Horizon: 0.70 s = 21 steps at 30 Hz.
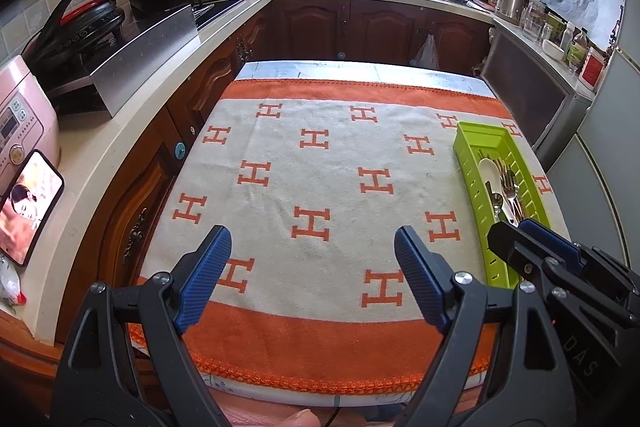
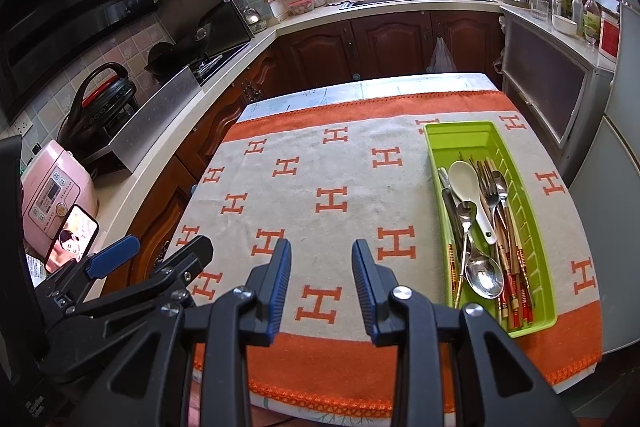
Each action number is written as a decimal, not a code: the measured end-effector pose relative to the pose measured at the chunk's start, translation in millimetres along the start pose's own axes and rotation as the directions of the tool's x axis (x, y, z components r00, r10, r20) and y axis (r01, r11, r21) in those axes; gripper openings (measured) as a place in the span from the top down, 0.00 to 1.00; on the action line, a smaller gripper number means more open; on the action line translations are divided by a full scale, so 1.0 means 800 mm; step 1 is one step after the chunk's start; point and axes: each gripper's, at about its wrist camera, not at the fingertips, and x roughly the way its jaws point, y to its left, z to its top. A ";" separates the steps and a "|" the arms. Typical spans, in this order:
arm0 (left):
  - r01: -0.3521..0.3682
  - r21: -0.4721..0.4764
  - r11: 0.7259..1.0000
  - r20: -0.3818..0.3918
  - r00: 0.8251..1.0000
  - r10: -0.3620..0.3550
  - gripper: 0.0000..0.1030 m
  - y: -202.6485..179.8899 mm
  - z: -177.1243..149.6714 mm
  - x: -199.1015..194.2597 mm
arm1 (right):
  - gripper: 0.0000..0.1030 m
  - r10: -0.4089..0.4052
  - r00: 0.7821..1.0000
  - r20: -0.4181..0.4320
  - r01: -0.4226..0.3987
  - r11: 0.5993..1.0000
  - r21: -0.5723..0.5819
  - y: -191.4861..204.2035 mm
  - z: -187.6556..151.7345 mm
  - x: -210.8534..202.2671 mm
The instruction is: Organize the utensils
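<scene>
Left gripper (image 1: pixel 312 271) jaws spread wide, empty, over near edge of orange-and-cream H-patterned cloth (image 1: pixel 320 171). Right gripper (image 2: pixel 322 283) jaws parted, narrower gap, empty, above same edge. Lime-green slotted plastic tray (image 2: pixel 460 135) along table's right edge holds white spoon (image 2: pixel 466 179), steel spoons (image 2: pixel 484 277), forks (image 2: pixel 489 187), red-tipped chopsticks (image 2: pixel 516 267).

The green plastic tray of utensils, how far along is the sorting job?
Looks done: the spoons, forks and chopsticks all lie in the green plastic tray, and none on the orange-and-white towel. In hand: nothing; left gripper and right gripper are open. Left: apparently nothing.
</scene>
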 end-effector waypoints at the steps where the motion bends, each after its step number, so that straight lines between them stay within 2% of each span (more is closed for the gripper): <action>1: 0.000 0.000 1.000 0.000 1.000 0.000 0.20 0.000 0.000 0.000 | 0.70 0.001 1.000 0.000 -0.001 1.000 0.000 0.000 0.000 0.000; 21: -0.002 -0.001 1.000 -0.007 1.000 0.002 0.20 0.002 -0.003 0.002 | 0.70 0.000 1.000 -0.004 0.000 1.000 0.006 0.002 -0.006 0.004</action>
